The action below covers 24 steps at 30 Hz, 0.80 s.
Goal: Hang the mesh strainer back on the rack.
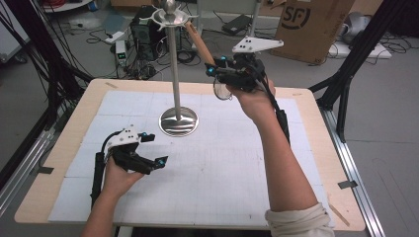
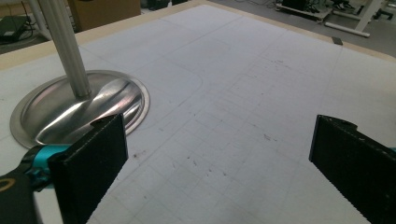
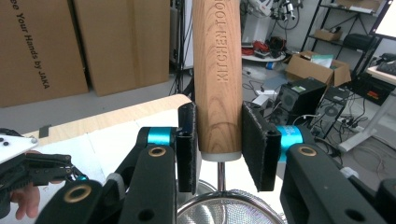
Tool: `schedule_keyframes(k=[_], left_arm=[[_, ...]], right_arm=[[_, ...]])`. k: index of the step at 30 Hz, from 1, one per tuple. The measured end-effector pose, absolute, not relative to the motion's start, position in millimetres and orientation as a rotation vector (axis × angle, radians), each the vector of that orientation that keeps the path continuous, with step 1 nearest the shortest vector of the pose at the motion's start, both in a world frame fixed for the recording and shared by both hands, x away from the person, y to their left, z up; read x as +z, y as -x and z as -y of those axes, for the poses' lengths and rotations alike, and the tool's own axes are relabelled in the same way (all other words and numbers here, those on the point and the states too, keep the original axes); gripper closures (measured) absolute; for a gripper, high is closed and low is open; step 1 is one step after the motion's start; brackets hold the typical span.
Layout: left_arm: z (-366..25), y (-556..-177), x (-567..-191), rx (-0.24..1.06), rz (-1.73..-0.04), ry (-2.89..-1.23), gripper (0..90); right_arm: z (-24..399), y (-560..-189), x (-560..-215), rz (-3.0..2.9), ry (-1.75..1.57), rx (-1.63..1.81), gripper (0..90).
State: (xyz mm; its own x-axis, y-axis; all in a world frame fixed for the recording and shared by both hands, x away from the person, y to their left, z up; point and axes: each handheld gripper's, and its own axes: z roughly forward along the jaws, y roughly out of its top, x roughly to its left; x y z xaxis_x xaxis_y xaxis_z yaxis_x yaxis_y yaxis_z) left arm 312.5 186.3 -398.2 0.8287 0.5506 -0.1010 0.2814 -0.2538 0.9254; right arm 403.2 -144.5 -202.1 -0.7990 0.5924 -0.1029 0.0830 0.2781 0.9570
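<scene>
**Strainer handle angled toward the rack's hook ring**

Strainer (image 1: 223, 90) hangs in the air over the far side of the desk (image 1: 301, 163), held by the right hand-held gripper (image 1: 221, 70), whose jaws are clamped on the lower end of the wooden handle (image 3: 217, 79), just above the short metal neck and the mesh bowl (image 3: 231, 210). In the high view the handle's long axis runs up and to the left, from the grip toward the hook ring (image 1: 170, 19) at the top of the rack (image 1: 174, 74); the handle's far tip sits close beside that ring, though whether it touches or has caught a hook cannot be told. The bowl dangles on the near side of the gripper, nearer the person.

The rack stands upright on its round steel base (image 2: 51, 112), left of the right hand. The right hand is clearly the nearer one to the ring. The left hand-held gripper (image 1: 148, 148) rests low over the desk, beside the base, jaws spread wide with nothing between them.

The coming move probably turns on the handle tip lying just right of and below the ring.
</scene>
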Motion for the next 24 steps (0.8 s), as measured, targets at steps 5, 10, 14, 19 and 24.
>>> schedule_keyframes(k=[5, 10, 14, 19, 24], left_arm=[[-186, -312, -398, 0.289, -0.63, -1.849, 5.1], [-187, -313, -398, 0.291, -0.629, -1.849, 5.1], [-187, -312, -398, 0.29, -0.63, -1.847, 5.0], [-187, -313, -397, 0.29, -0.628, -1.847, 5.0], [-187, -313, -398, 0.293, -0.626, -1.849, 5.0]], right_arm=[[141, -408, -204, -2.119, -0.625, 1.535, 68.6], [137, -412, -205, -2.12, -0.633, 1.534, 68.6], [134, -417, -207, -2.115, -0.648, 1.548, 68.6], [132, -423, -212, -2.123, -0.672, 1.555, 68.6], [128, -426, -215, -2.132, -0.67, 1.557, 68.6]])
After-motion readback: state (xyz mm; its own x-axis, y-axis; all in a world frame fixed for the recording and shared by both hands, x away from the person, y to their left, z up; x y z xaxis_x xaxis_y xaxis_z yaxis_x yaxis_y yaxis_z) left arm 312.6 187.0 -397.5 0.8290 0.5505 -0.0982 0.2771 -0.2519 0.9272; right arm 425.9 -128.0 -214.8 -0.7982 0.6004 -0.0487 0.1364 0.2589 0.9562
